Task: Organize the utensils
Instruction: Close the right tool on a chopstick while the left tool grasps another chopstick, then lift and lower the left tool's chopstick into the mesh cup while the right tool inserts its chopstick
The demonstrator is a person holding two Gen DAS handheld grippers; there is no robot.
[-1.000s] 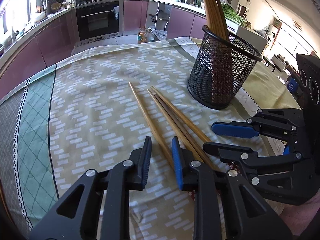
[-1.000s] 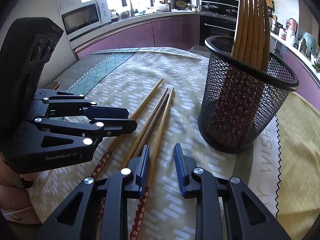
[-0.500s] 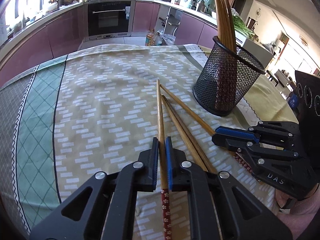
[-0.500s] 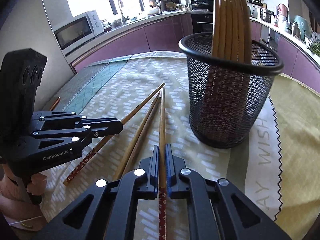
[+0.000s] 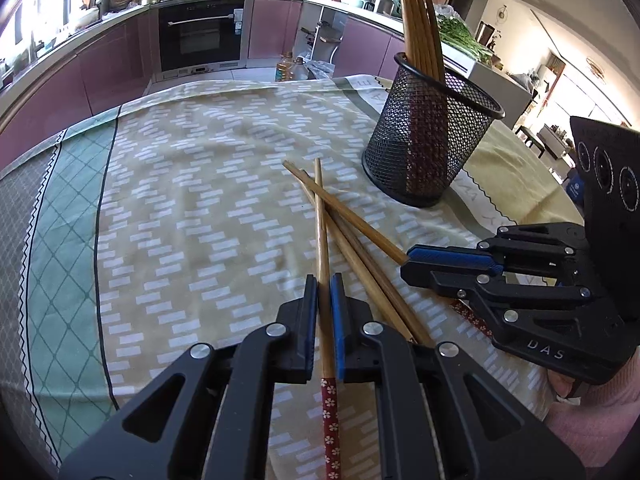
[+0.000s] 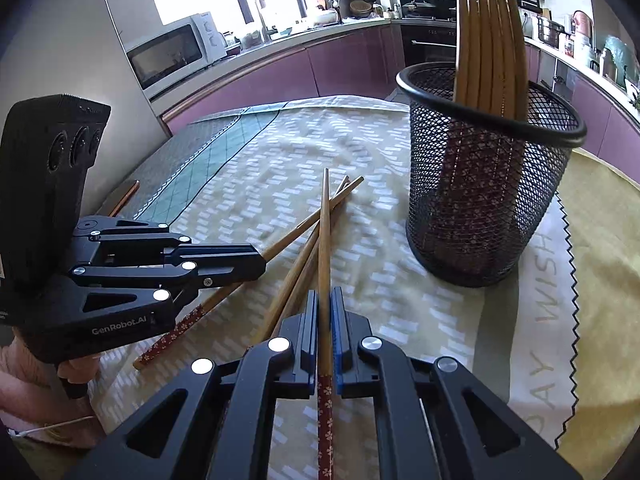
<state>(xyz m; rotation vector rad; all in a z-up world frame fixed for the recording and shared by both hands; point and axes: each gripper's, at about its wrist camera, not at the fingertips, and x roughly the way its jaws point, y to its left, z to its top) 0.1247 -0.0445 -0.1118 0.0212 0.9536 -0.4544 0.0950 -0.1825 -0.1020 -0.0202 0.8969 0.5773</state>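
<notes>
A black mesh holder (image 5: pixel 432 136) stands upright on the tablecloth with several wooden chopsticks in it; it also shows in the right wrist view (image 6: pixel 488 184). My left gripper (image 5: pixel 324 292) is shut on a chopstick (image 5: pixel 321 224) with a red flowered end, its tip raised over the others. My right gripper (image 6: pixel 325 304) is shut on another chopstick (image 6: pixel 324 232), also lifted. Two more chopsticks (image 5: pixel 360 260) lie crossed on the cloth between the grippers. The right gripper shows in the left wrist view (image 5: pixel 452 264), and the left gripper in the right wrist view (image 6: pixel 240 266).
The table has a beige patterned cloth (image 5: pixel 200 200) with a green band (image 5: pixel 64 216) on the left. Kitchen cabinets, an oven (image 5: pixel 200 36) and a microwave (image 6: pixel 172 52) stand beyond the table.
Both grippers closed, each on a chopstick, and have since lifted them slightly. The held chopsticks now cross over the two left on the cloth.
</notes>
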